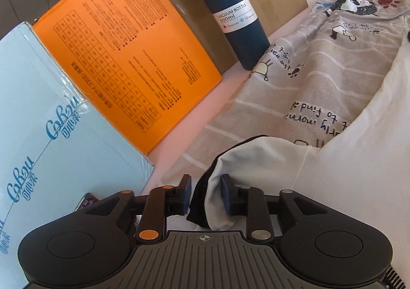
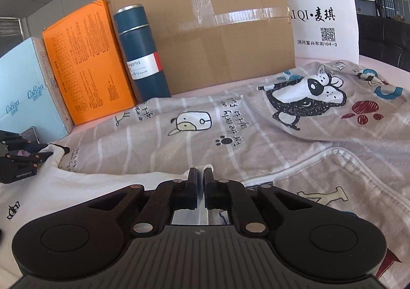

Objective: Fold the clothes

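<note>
A white garment (image 1: 346,173) lies over a beige cartoon-print cloth (image 1: 320,71) spread on the table. Its sleeve end (image 1: 217,201), white with a dark edge, hangs loosely between the fingers of my left gripper (image 1: 206,194), whose jaws stand apart around it without squeezing. In the right wrist view the white garment (image 2: 89,186) runs from the left under my right gripper (image 2: 201,176). That gripper is shut, with a sliver of white fabric poking up at its tips. My left gripper (image 2: 42,151) shows at the far left at the sleeve.
Along the back stand a pale blue box (image 1: 38,135), an orange box (image 1: 115,53), a dark blue vacuum bottle (image 1: 230,14), a taped cardboard box (image 2: 217,32) and a white printed bag (image 2: 325,14). The beige cloth (image 2: 205,140) has a zipper seam on the right.
</note>
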### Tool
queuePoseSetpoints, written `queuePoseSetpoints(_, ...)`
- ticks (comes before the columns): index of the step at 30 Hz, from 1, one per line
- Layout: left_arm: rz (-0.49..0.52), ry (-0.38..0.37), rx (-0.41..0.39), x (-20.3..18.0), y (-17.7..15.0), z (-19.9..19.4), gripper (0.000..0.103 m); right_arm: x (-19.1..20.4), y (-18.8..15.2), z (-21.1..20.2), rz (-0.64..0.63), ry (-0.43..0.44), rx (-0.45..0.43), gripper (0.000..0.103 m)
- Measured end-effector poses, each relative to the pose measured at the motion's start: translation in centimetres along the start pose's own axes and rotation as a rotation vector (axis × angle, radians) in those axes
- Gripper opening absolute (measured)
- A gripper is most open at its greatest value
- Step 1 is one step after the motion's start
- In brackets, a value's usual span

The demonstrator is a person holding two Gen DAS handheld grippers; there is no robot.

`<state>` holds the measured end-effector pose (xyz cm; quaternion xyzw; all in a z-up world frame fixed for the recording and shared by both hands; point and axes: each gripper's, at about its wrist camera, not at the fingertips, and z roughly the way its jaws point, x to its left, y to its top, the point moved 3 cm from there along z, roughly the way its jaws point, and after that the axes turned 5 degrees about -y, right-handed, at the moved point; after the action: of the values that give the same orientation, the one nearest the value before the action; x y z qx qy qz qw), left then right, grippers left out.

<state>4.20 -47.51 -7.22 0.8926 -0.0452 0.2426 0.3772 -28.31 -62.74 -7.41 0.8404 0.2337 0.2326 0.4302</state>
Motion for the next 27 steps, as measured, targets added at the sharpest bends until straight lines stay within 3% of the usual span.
queuePoseSetpoints(2, -0.037, 0.015, 0.001, 1.5, 0.1, -0.6, 0.063, -0.3, -0.2, 0.5, 0.012, -0.021, 0.034, 0.007)
queuePoseSetpoints(4, -0.076, -0.017, 0.007, 3.3, -0.4, -1.6, 0.073, -0.7, -0.4, 0.7, 0.033, -0.019, 0.042, 0.009)
queuePoseSetpoints(7, -0.135, -0.003, -0.027, 5.9, -1.8, -4.0, 0.073, -0.9, -0.4, 0.4, 0.050, -0.022, 0.030, 0.023)
queuePoseSetpoints(10, -0.260, 0.034, -0.086, 7.9, -3.7, -7.5, 0.073, -1.7, -0.3, -0.7, 0.094, -0.041, -0.033, 0.060)
queuePoseSetpoints(12, -0.368, 0.013, -0.143, 8.2, -5.2, -10.5, 0.073, -2.4, -0.2, -2.0, 0.134, -0.044, -0.104, 0.064)
queuePoseSetpoints(14, -0.456, -0.072, -0.212, 7.5, -6.7, -13.9, 0.072, -2.6, 0.0, -3.2, 0.153, -0.007, -0.168, 0.065)
queuePoseSetpoints(16, -0.477, -0.176, -0.269, 5.8, -8.1, -16.6, 0.072, -1.7, 0.3, -4.7, 0.119, 0.036, -0.227, 0.066)
queuePoseSetpoints(20, -0.321, -0.322, -0.242, 1.2, -10.4, -19.1, 0.073, 1.4, 0.8, -7.8, 0.035, 0.170, -0.300, 0.070)
queuePoseSetpoints(23, -0.320, -0.370, -0.176, -0.3, -11.2, -18.2, 0.073, 5.6, 0.3, -9.2, -0.030, 0.350, -0.252, 0.079)
queuePoseSetpoints(27, -0.359, -0.390, -0.117, -1.2, -12.1, -16.5, 0.072, 11.5, -1.2, -10.0, -0.107, 0.579, -0.133, 0.081)
